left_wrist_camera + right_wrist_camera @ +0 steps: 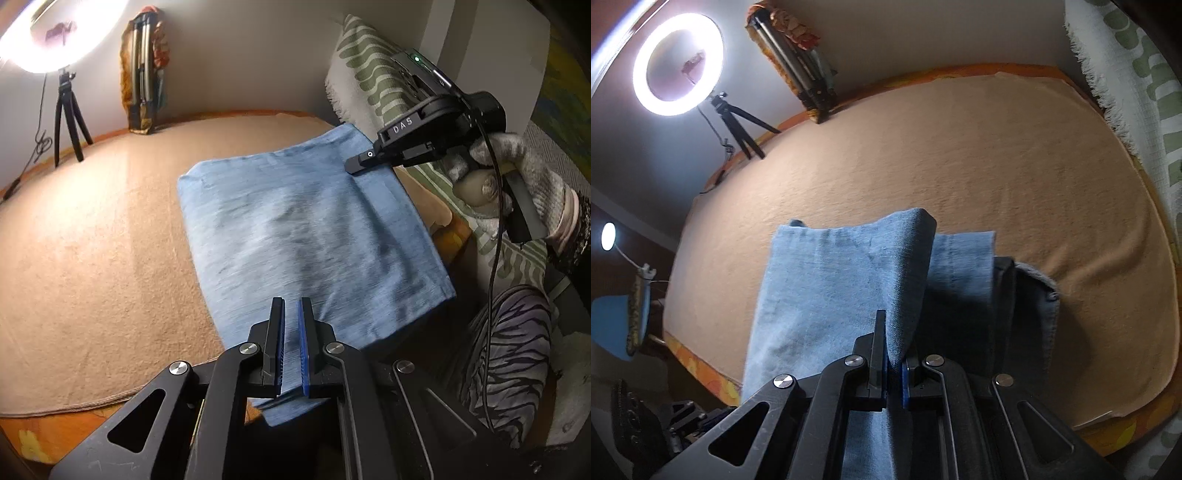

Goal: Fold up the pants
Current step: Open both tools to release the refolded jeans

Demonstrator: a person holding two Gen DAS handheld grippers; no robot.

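Left wrist view: left gripper [291, 343] jaws slightly apart over pants [310, 240], gripping nothing | right gripper [894, 363] jaws clamped on raised pants fold | pants lie folded on tan blanket [110, 229]

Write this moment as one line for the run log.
task: fold pants | right gripper: shut on pants fold | left gripper: open, over near edge | surface: blanket
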